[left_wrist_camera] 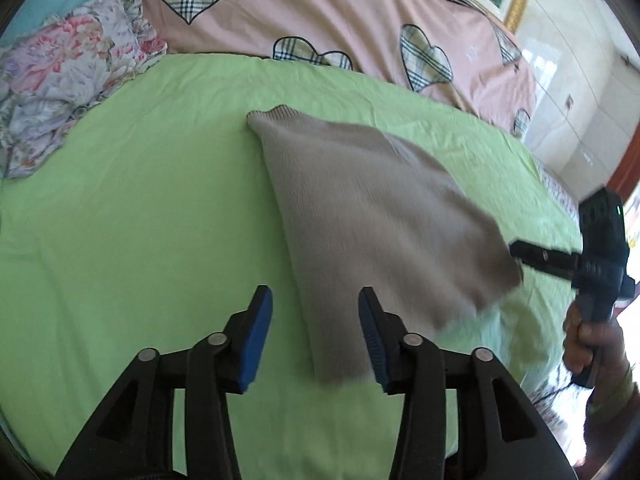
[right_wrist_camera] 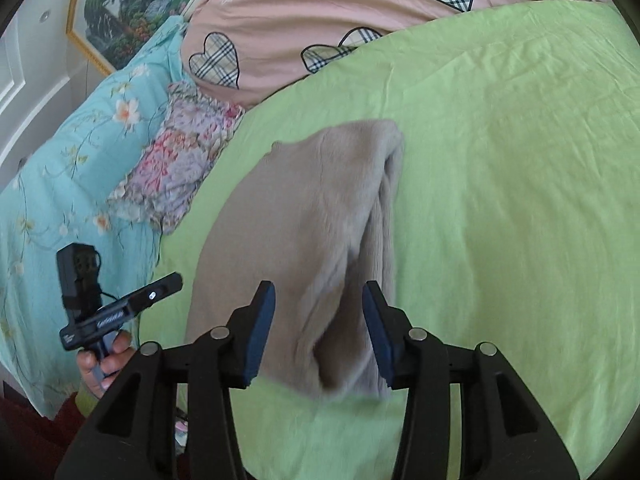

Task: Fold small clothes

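Both tongs stand released, with nothing pressed between their blue pads. My left tongs [left_wrist_camera: 316, 332] hang over the green bed sheet [left_wrist_camera: 140, 208], and the near corner of the beige knit garment [left_wrist_camera: 372, 216] lies just ahead of them, close by the right-hand pad. My right tongs [right_wrist_camera: 319, 332] look straight down onto the same garment [right_wrist_camera: 304, 220]; its near hem shows in the gap between the pads, but they do not grip it.

The garment lies folded on the sheet, well short of the pink heart-print quilt [left_wrist_camera: 320, 12] at the far side. Its long axis runs away from me toward that quilt, the ribbed narrow end farthest off and the wide end nearest the tongs. In the right wrist view a doubled edge runs along its right side, so I judge one fold is already laid.

My right tongs are the nearer, sitting squarely over the near hem, while my left tongs sit off to its left edge. I would guess the coming move is to take the near end and carry it up along that axis toward the ribbed end. Blur at the near hem keeps me from telling whether it lies quite flat.
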{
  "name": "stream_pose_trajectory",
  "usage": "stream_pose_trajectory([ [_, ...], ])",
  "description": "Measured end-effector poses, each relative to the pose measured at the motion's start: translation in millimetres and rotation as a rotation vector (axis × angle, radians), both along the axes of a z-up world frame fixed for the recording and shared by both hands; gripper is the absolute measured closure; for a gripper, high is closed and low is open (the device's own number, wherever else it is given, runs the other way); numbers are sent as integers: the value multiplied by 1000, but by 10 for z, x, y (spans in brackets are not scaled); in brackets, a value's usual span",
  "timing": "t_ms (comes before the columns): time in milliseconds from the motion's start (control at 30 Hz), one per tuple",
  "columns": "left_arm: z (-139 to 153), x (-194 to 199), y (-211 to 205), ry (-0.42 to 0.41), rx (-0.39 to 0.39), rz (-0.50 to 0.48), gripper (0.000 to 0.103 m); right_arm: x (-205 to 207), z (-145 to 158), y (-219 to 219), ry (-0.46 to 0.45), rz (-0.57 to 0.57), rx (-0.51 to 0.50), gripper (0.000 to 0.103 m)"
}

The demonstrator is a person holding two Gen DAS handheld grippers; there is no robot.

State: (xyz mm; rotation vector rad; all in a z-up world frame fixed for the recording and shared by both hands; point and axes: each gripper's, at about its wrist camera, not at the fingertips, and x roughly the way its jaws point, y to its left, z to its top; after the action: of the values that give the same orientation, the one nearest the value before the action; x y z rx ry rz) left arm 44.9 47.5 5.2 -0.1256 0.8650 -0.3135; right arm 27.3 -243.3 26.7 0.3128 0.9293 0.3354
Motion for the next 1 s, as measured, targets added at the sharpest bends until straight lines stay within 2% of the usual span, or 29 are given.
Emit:
stream_pose_trajectory([
  [67, -59, -209, -52, -15, 18, -20, 46, -68, -50, 32, 8, 6, -18, 56],
  [167, -187, -370, -205, -16, 77, -61, 46, -95, -106, 67, 18, 17, -20, 56],
  [267, -294, -378, -331, -46, 162, -38, 46, -97, -114, 115, 13, 23, -31, 56],
  [333, -366, -322, -335, -38, 181, -22, 46, -95, -123, 132, 18, 29, -28, 56],
  [367, -401, -287, -327, -31, 190, -10, 48, -94, -128, 137, 19, 27, -29, 56],
  [433, -439, -239, -307, -26, 190, 1, 63, -92, -138, 137, 22, 27, -29, 56],
  [467, -451, -233, -304, -25, 182, 0, 65, -90, -139, 141, 21, 28, -27, 56],
  [567, -461, -300, -352, -48, 196, -18, 79, -82, -140, 154, 22, 31, -25, 58],
  [600, -461, -315, -357, -49, 189, -17, 85, -82, -141, 162, 21, 35, -29, 63],
  [633, -453, -315, -331, -43, 164, 3, 87, -76, -137, 183, 22, 35, -35, 84],
  [667, -449, -287, -294, -34, 135, 17, 88, -70, -102, 191, 15, 34, -31, 97],
  [700, -446, -264, -227, -13, 78, 41, 90, -89, -43, 208, -8, 38, -10, 97],
  [767, -466, -219, -117, 31, -2, 80, 91, -192, 188, 202, -109, 74, 87, 97],
  [833, -508, -189, -12, 77, -80, 104, 92, -263, 269, 152, -152, 82, 110, 97],
  [900, -540, -173, 62, 109, -139, 116, 92, -268, 151, 61, -117, 62, 82, 97],
  [1000, -568, -146, 109, 132, -172, 122, 92, -266, -187, -17, -38, 10, -61, 97],
])
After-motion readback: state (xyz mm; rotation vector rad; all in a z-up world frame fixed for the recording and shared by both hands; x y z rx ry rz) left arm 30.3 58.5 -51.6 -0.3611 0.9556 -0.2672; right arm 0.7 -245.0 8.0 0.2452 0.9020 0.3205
